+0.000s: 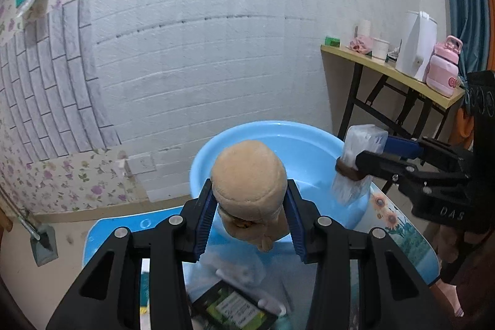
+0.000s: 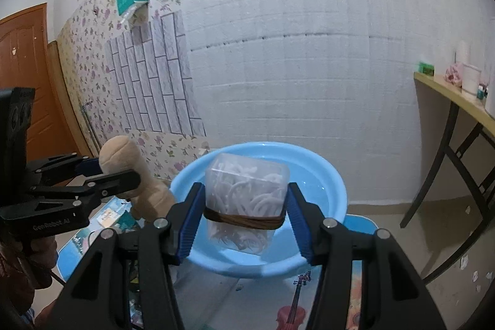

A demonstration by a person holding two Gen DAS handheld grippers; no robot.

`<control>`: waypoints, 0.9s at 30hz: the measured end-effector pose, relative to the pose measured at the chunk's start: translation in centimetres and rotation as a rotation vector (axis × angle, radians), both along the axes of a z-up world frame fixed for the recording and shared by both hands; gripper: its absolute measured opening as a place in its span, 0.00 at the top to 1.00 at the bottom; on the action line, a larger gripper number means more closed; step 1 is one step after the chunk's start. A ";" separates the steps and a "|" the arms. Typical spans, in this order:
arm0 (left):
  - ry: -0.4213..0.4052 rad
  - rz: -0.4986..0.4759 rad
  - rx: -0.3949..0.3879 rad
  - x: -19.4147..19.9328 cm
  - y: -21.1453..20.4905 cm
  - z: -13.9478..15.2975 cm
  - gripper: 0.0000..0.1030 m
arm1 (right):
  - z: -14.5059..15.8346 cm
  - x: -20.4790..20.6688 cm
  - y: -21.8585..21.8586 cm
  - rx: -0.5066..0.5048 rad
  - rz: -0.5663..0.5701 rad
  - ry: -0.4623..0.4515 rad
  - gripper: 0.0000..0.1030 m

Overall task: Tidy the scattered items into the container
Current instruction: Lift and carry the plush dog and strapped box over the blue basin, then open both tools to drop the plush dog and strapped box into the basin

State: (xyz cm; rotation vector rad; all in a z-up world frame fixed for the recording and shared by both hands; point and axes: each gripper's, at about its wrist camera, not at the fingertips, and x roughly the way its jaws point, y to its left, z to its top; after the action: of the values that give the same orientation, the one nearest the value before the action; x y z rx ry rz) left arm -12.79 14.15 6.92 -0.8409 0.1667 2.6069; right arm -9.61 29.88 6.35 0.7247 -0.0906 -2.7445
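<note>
Over the blue basin we hold two things up. Our left gripper jaws squeeze the plush toy; our right gripper jaws squeeze the clear box. We should go lower, well inside the rim, then let go softly.

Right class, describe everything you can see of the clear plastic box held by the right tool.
The plastic box is clear, squarish with rounded corners, packed with pale looped strands. A brown band circles its lower half. It hangs tilted in the air above the blue basin, pinched on both sides by the right tool, touching nothing else.
</note>
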 end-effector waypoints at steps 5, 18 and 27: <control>-0.028 -0.016 -0.019 -1.7 1.3 -1.4 0.59 | -1.7 -2.1 0.4 -0.005 -0.004 -0.047 0.49; -0.068 -0.012 -0.040 -3.8 2.4 -3.8 0.39 | -4.8 -5.0 0.5 0.003 0.002 -0.142 0.48; -0.049 -0.007 -0.044 -2.5 2.1 -3.2 0.32 | -5.2 -4.8 -0.1 0.048 -0.025 -0.177 0.44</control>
State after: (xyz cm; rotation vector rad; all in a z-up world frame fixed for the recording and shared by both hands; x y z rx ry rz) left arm -15.25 16.29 3.73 -0.9167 0.2135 2.5823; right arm -14.43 29.73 1.12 0.9849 -0.0717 -2.7089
